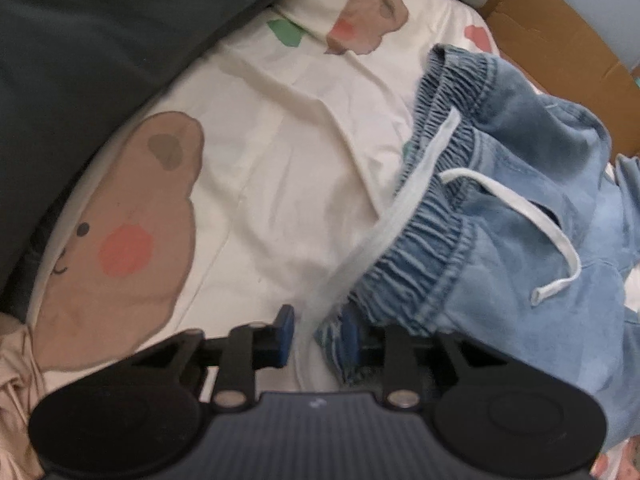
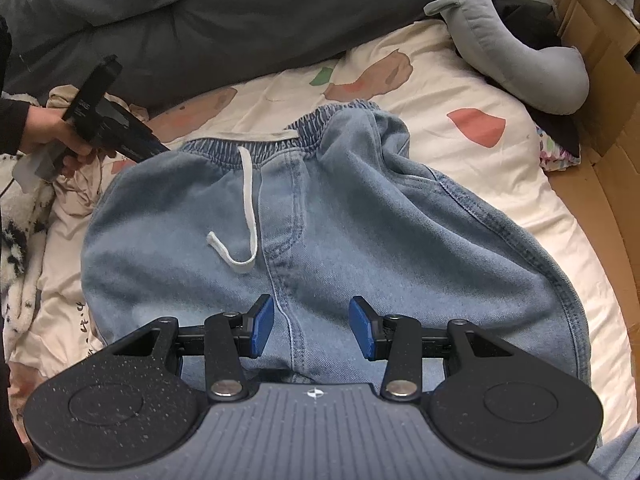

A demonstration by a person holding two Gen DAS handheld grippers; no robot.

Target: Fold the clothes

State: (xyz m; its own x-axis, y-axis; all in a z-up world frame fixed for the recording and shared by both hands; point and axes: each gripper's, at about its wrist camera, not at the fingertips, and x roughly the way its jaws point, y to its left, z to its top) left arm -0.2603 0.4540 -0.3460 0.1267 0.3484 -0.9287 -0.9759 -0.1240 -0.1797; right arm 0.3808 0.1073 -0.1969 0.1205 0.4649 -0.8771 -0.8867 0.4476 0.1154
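Light blue jeans [image 2: 320, 220] with an elastic waistband [image 2: 260, 148] and a white drawstring [image 2: 248, 184] lie spread on a cream bear-print bedsheet [image 2: 460, 92], waist away from me. My right gripper [image 2: 313, 328] is open just above the crotch, the fly seam running between its blue pads. In the left wrist view, my left gripper [image 1: 318, 334] is open at the waistband's corner [image 1: 420, 260]; its right pad [image 1: 350, 336] touches the denim edge and a white cord [image 1: 384, 232] runs into the gap. The right wrist view shows a hand [image 2: 44, 132] holding that left gripper [image 2: 158, 148].
A dark grey duvet [image 2: 200, 20] is bunched along the far side. A grey plush toy [image 2: 512, 40] and cardboard [image 2: 600, 40] lie at the right. A beige garment [image 2: 76, 184] and black-and-white fleece [image 2: 20, 240] sit at the left.
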